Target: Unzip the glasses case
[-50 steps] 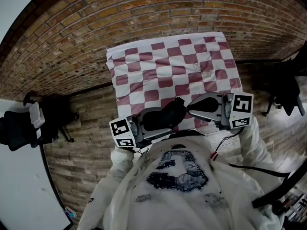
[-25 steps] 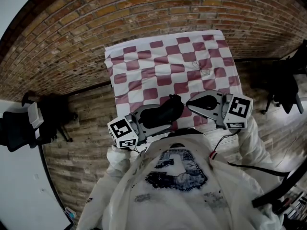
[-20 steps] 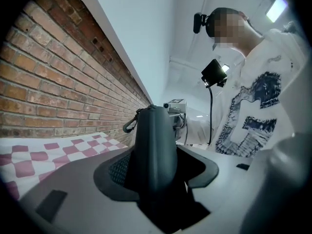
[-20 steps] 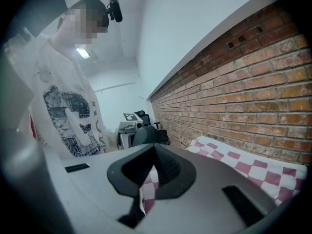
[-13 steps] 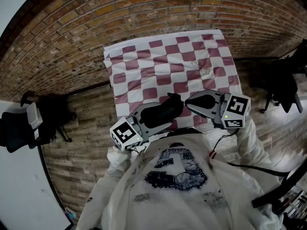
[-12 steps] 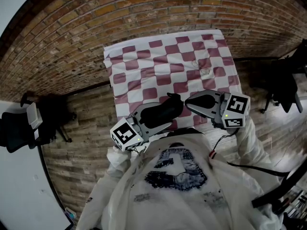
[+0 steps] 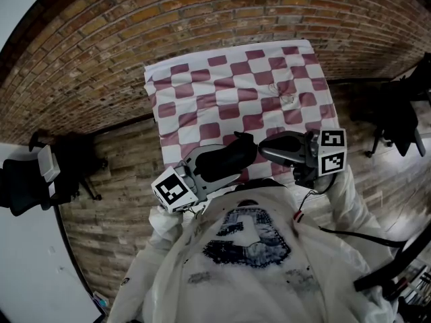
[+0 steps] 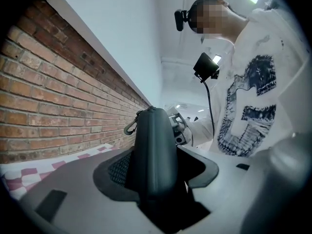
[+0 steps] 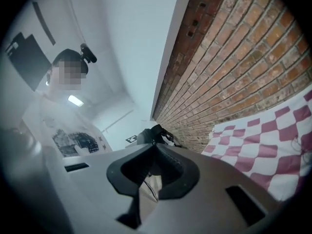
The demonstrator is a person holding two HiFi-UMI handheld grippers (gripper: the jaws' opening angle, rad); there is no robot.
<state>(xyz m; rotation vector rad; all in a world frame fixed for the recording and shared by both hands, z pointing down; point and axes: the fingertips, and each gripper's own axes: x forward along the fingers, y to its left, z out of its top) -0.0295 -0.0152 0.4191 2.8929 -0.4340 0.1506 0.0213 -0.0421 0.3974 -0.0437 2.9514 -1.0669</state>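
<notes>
We count two grippers, one case, one checked cloth point(image 7: 229, 93). Left gripper point(image 7: 237, 152) clamps the dark glasses case point(image 8: 153, 150) above the cloth's near edge. Right gripper point(image 9: 155, 147) is pinched closed, its tips at the case's end.

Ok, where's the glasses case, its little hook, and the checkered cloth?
glasses case point(image 8: 155, 155), left gripper view, the middle of its dark shell.
hook point(image 8: 128, 128), left gripper view, the curved clip at the case's far end.
checkered cloth point(image 7: 236, 89), head view, a square near its middle.
</notes>
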